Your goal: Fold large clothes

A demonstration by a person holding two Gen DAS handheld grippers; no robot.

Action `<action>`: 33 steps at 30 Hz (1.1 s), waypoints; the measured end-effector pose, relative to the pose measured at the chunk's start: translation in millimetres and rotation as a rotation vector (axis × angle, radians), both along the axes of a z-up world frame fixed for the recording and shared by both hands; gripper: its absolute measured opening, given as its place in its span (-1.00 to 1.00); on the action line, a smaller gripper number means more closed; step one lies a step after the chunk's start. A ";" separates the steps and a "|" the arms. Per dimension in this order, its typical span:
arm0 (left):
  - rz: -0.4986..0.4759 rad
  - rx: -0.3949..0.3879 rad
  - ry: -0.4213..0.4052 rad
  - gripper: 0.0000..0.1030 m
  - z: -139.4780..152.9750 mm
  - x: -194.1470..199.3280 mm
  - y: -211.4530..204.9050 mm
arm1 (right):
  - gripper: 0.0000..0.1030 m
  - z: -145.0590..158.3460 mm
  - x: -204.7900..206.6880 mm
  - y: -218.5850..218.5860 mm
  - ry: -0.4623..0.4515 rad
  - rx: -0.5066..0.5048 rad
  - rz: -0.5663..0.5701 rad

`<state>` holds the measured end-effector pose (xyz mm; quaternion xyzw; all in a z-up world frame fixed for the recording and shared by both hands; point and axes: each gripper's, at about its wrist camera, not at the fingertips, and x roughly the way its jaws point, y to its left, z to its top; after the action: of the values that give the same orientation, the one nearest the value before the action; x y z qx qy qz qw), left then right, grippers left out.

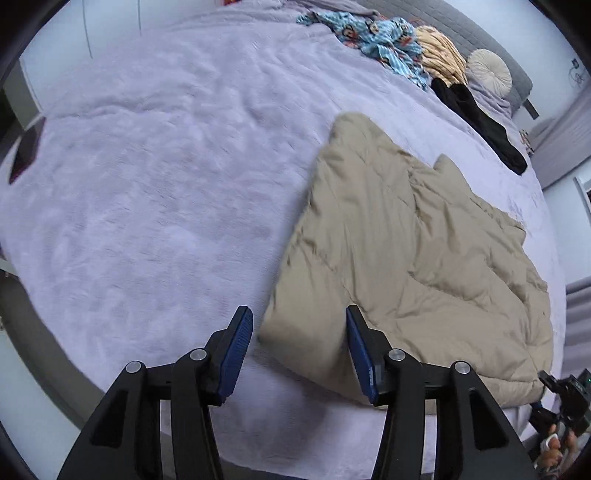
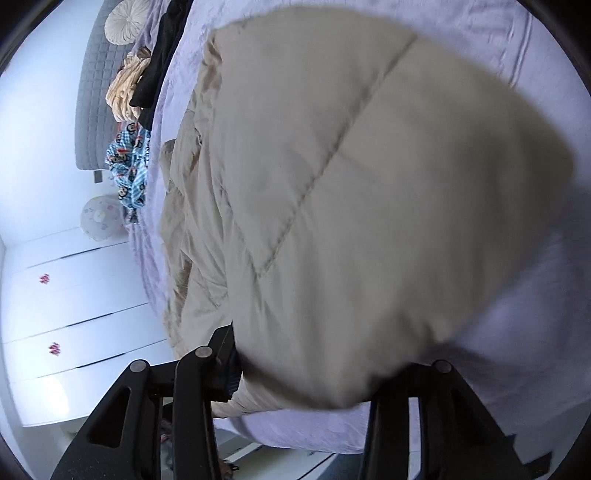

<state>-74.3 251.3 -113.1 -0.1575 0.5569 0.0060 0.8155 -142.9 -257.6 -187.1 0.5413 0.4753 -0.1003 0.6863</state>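
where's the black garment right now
In the left wrist view, the black garment lies at the upper right on the lilac bedspread, beside the yellow garment.

A large beige quilted coat (image 1: 406, 258) lies crumpled on the lavender bed (image 1: 147, 184), toward its near right side. Its puffy padding is stitched in wide panels, and one corner tapers to a point toward the headboard.

The quilted jacket (image 1: 406, 266) lies on the bed (image 1: 147, 184), close to its near edge. A pile of clothes (image 1: 399, 44) lies along the far edge, by the headboard (image 1: 480, 33), with a round cushion (image 1: 489, 72) beside it.
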 end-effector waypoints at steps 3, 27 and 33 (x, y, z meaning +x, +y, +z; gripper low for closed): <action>0.028 0.015 -0.051 0.03 19.1 4.7 9.4 | -0.09 35.7 -13.3 -9.6 0.060 -0.186 -0.015; 0.016 0.156 0.172 0.41 -8.6 13.4 -37.8 | -0.46 24.0 13.4 32.7 0.160 -0.426 0.318; -0.008 0.184 0.176 0.41 9.7 5.2 -56.0 | -0.43 29.7 10.0 29.1 0.149 -0.412 0.348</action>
<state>-69.1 195.3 -103.4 -0.0787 0.6242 0.0676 0.7744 -133.0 -228.5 -157.5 0.2918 0.5798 -0.1151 0.7520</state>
